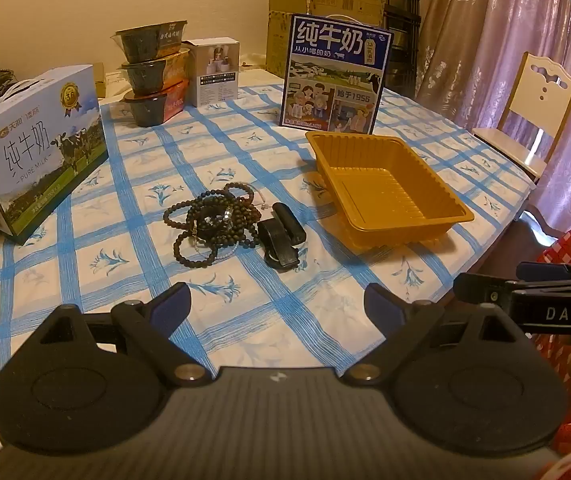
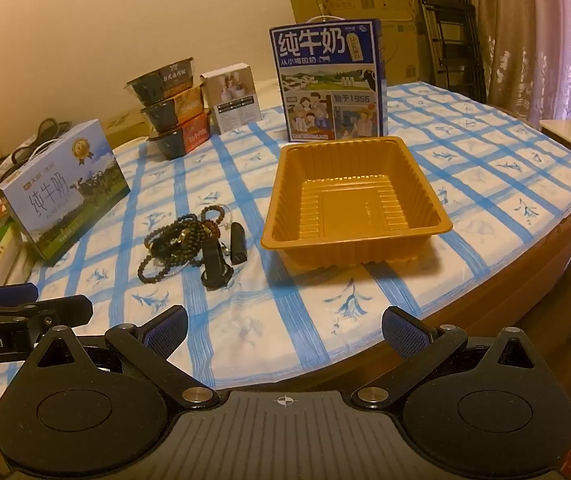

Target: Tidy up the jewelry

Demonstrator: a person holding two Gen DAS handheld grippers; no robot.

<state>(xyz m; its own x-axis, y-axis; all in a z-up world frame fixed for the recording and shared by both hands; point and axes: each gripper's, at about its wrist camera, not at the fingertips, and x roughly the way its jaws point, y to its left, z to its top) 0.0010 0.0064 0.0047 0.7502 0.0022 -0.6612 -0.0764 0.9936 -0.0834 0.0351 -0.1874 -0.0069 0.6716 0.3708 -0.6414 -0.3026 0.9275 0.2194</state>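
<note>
A tangled heap of dark beaded bracelets (image 1: 213, 220) (image 2: 177, 240) lies mid-table on the blue-checked cloth. Two black clip-like pieces (image 1: 281, 236) (image 2: 221, 252) rest against its right side. An empty golden plastic tray (image 1: 385, 188) (image 2: 353, 200) sits to the right of the heap. My left gripper (image 1: 277, 300) hovers over the near part of the table, open, nothing between its fingers. My right gripper (image 2: 285, 326) hangs over the table's near edge, also open and empty. Each gripper shows at the edge of the other's view.
A milk carton box (image 1: 37, 140) (image 2: 65, 184) lies at the left. An upright blue milk box (image 1: 335, 76) (image 2: 329, 80) stands just behind the tray. Stacked food bowls (image 1: 153, 72) and a small white box (image 1: 215, 72) stand at the back. A chair (image 1: 533, 108) is at the right.
</note>
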